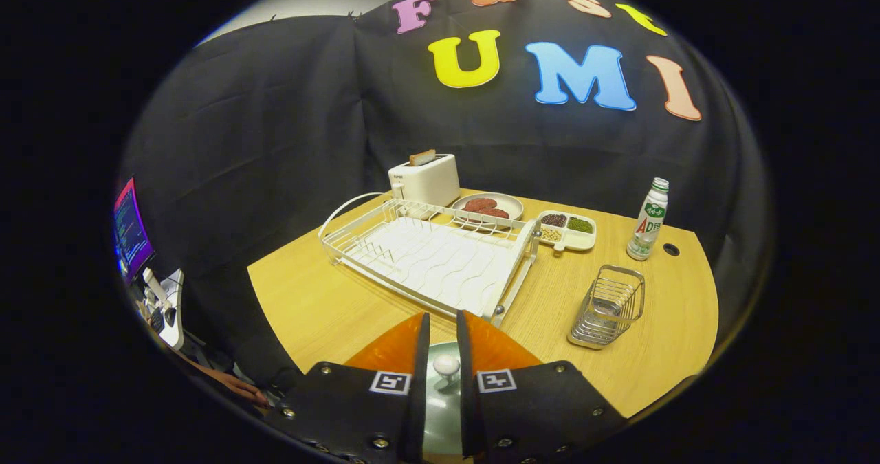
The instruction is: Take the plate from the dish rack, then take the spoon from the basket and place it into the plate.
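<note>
The gripper (443, 333) is pinching a spoon (445, 366) over a plate (440, 409), the dish rack (430, 258) sitting just beyond.

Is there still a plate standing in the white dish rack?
No, the dish rack holds nothing, and a plate lies under the gripper, by its fingers.
</note>
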`<state>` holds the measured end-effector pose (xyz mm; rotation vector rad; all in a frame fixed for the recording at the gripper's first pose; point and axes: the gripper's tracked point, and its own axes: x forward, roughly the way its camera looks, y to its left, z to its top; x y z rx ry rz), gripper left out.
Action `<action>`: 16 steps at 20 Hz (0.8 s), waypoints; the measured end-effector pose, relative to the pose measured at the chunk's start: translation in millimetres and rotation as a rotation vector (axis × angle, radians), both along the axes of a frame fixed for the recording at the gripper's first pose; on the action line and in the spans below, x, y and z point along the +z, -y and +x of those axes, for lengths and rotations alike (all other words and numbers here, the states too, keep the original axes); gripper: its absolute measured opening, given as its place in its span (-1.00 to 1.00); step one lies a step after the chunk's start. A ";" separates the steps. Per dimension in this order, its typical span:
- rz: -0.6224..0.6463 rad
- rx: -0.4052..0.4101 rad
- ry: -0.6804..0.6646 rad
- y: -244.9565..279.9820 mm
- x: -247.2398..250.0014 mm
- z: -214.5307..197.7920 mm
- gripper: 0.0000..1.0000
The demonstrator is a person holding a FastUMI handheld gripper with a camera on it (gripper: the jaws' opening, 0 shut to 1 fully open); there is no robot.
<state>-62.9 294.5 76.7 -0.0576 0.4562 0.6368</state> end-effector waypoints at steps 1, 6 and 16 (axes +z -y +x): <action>0.000 -0.009 0.001 3.7 1.9 3.2 -0.55; 0.004 -0.094 0.069 34.9 30.7 19.0 -0.51; 0.149 -0.486 0.459 157.9 198.8 45.5 -0.38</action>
